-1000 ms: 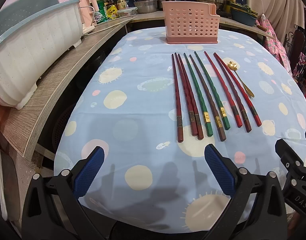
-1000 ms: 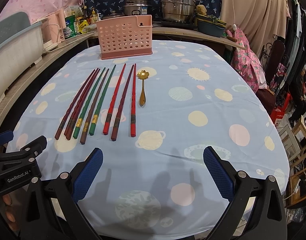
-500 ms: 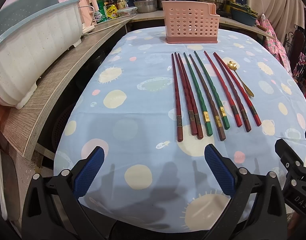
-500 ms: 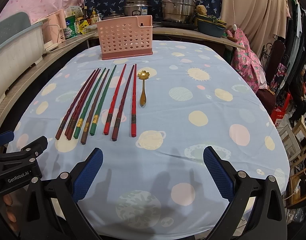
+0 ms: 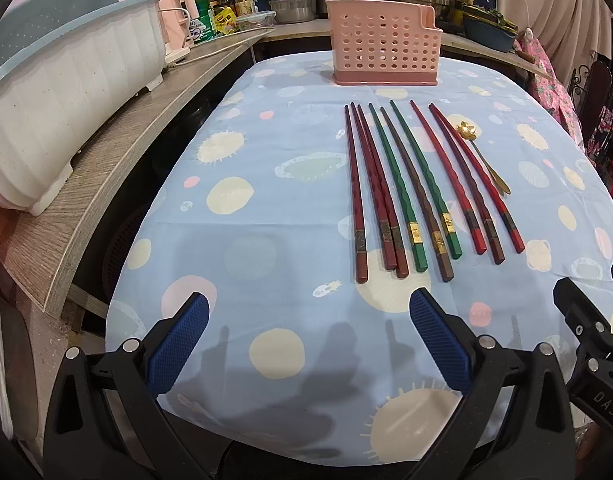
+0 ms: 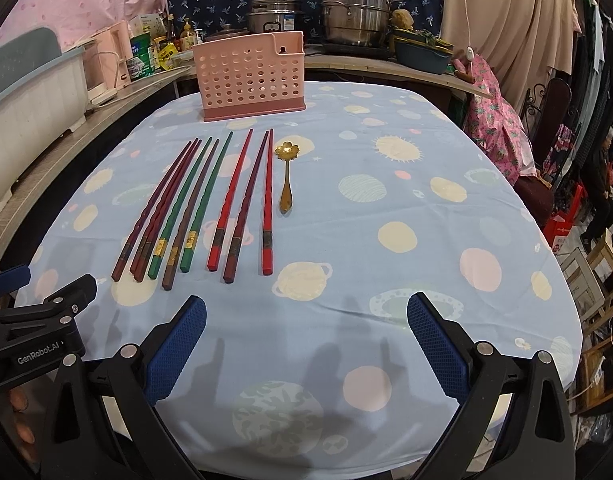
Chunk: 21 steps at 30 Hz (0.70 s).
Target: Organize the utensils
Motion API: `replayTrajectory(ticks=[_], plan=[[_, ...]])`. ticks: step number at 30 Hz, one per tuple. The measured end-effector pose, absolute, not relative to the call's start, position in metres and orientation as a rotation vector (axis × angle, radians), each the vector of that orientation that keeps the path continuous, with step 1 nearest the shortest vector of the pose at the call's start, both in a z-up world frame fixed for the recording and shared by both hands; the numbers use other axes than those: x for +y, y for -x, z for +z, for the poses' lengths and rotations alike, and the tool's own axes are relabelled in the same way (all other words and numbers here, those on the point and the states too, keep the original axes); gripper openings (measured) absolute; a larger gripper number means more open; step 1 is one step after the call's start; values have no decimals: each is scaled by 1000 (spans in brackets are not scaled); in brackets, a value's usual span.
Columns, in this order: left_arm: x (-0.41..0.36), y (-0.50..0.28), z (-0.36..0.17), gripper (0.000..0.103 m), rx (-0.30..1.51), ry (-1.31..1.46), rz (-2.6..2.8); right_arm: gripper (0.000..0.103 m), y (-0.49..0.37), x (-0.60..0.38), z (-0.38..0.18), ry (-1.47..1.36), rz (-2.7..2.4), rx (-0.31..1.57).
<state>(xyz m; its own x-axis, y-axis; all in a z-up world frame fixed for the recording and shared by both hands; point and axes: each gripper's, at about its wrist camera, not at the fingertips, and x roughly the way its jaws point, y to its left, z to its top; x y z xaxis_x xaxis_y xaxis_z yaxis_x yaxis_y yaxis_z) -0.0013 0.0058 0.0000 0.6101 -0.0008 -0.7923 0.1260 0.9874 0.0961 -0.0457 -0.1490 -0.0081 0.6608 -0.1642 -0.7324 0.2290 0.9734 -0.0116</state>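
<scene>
Several chopsticks [image 5: 410, 188] [image 6: 198, 204], dark red, green, brown and bright red, lie side by side on the blue patterned tablecloth [image 5: 246, 208]. A gold flower-shaped spoon [image 5: 482, 156] [image 6: 286, 176] lies just right of them. A pink perforated utensil basket [image 5: 382, 44] [image 6: 250, 76] stands upright beyond them at the far edge. My left gripper [image 5: 308, 316] is open and empty near the front edge, just short of the chopstick ends. My right gripper [image 6: 306, 316] is open and empty, front right of the chopsticks.
A wooden counter [image 5: 106, 168] runs along the left with a white dish drainer [image 5: 58, 100] on it. Pots [image 6: 354, 12], bottles and a kettle crowd the back counter. The right gripper's body shows at the left view's edge [image 5: 586, 340].
</scene>
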Motion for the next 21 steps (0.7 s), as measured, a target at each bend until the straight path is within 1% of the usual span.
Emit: replayTrajectory(ticks=[13,19,21], plan=[[15,-19,-7,96,954,-103,-54,96,37,-163,-14,-116,-233,825],[17,-35,-13,93,977,-66,-75,96,29,-172,-19,-145,-241,834],[16,-40,-16,90,983,-70,-73,96,26,-174,-20,-151,-240,836]])
